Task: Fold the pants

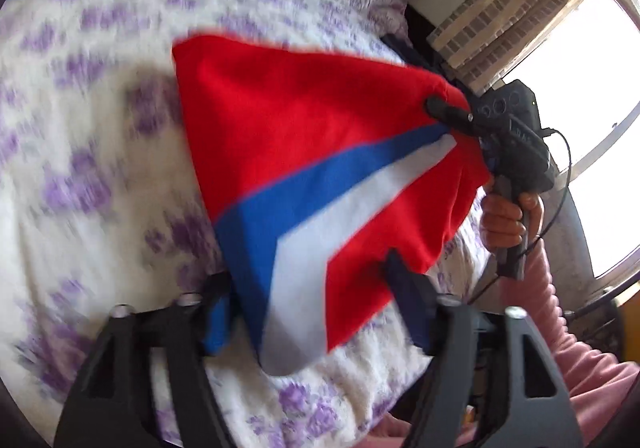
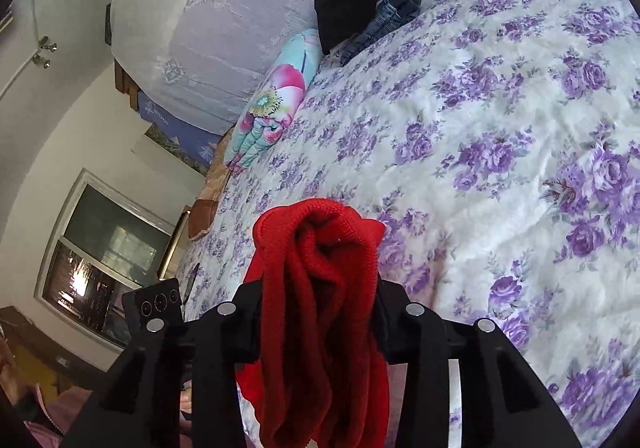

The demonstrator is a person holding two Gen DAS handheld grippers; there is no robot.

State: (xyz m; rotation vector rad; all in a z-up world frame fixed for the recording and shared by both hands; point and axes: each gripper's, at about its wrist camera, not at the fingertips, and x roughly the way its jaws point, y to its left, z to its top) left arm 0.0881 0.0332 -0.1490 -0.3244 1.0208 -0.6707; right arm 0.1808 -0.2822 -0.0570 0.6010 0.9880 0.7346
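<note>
We see the pants (image 1: 304, 151), red knit cloth with a blue band and a white band running side by side and bending at an angle. They hang lifted above the bed, stretched into a slanted sheet, one end bunched at the upper right, the other drooping at the lower middle. In the right wrist view the red cloth (image 2: 320, 328) is gathered into thick, ribbed vertical folds.

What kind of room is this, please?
Most likely a bedroom: a bed with a purple-flowered bedspread, a floral pillow by the headboard, other folded clothes piled on the bed, and a curtained window.
</note>
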